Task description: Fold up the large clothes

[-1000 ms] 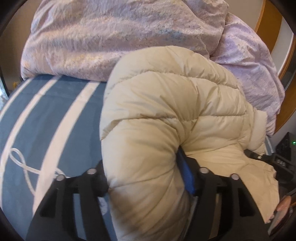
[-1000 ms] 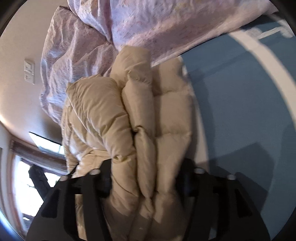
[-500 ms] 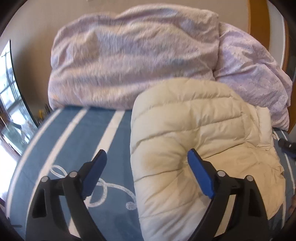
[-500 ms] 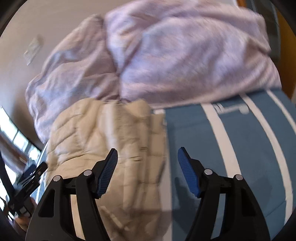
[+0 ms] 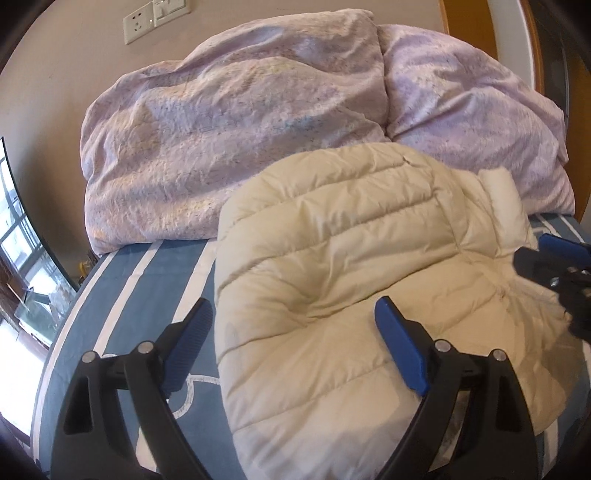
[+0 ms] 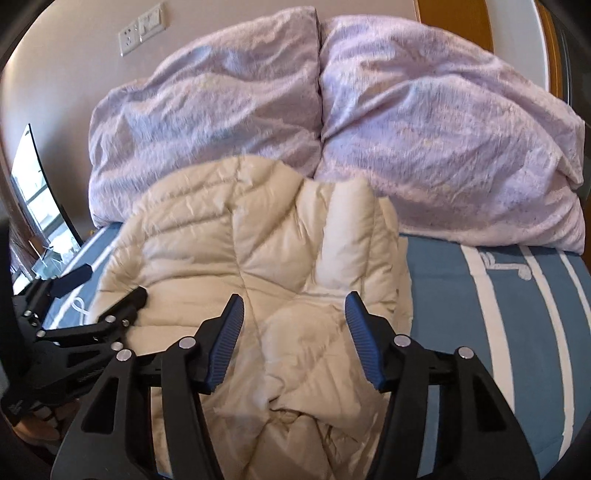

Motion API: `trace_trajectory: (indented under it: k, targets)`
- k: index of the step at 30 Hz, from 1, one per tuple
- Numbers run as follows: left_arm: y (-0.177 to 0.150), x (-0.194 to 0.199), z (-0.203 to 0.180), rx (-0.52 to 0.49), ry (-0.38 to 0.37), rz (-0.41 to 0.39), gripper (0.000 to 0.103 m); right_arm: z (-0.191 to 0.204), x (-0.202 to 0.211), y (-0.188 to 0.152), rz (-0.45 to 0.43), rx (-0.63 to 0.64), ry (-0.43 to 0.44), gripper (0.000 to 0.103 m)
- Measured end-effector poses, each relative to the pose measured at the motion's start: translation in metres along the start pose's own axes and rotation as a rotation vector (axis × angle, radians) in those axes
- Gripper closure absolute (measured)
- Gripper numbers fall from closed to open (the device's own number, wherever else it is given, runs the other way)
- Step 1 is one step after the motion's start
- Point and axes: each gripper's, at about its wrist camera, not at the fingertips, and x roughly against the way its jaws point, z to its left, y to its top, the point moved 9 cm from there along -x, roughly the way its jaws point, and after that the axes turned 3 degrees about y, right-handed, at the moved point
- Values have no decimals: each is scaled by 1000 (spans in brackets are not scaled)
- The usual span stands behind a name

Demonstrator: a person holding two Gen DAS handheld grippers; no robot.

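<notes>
The cream quilted down jacket (image 5: 351,288) lies doubled over on the blue white-striped bedsheet (image 5: 140,295), its far edge pressed against the lilac duvet (image 5: 236,122) heaped at the head of the bed. That placement looks deliberate: the duvet acts as a backstop, so the puffy bundle is less likely to spring open, and the folded edge faces the person for an easy next grab.

The left gripper (image 5: 295,347) hovers just in front of the jacket with its blue-padded jaws spread wide and nothing between them; one pad is over the sheet, the other over the jacket's near bulge. The right gripper (image 6: 293,341) is likewise spread wide and empty, poised above the rumpled near end of the jacket, where loose fabric bunches. Judging by this, a fold has been laid down and both tools are free to regrasp.

The sheet beside the jacket is smooth and flat, with a looped white line printed on it. Behind the duvet stands a beige wall carrying a socket and switch plate (image 5: 155,20); a window (image 6: 33,206) lies left of the duvet, and orange wood trim (image 5: 465,26) right of it.
</notes>
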Motion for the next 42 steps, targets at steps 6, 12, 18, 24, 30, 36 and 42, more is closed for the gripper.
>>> trace_trajectory:
  k: [6, 12, 18, 24, 30, 36, 42]
  targets:
    - [-8, -13, -1, 24, -36, 16, 11, -6, -18, -20, 29, 16, -12, 46]
    - [-15, -25, -3, 45, -67, 32, 9, -12, -27, -31, 42, 2, -14, 46]
    - [-19, -34, -13, 23, -72, 37, 9, -18, -33, -36, 55, -23, -7, 46]
    - [-22, -42, -19, 22, -80, 46, 9, -21, -36, -38, 59, -37, 0, 46]
    - [-23, -48, -21, 22, -80, 57, 8, -21, -35, -37, 63, -34, 0, 46]
    - [-24, -52, -22, 17, -80, 73, 8, -21, -8, -4, -30, -91, 65, 46]
    - [-24, -51, -23, 17, -79, 72, 8, -27, -33, -11, 35, -75, -12, 49]
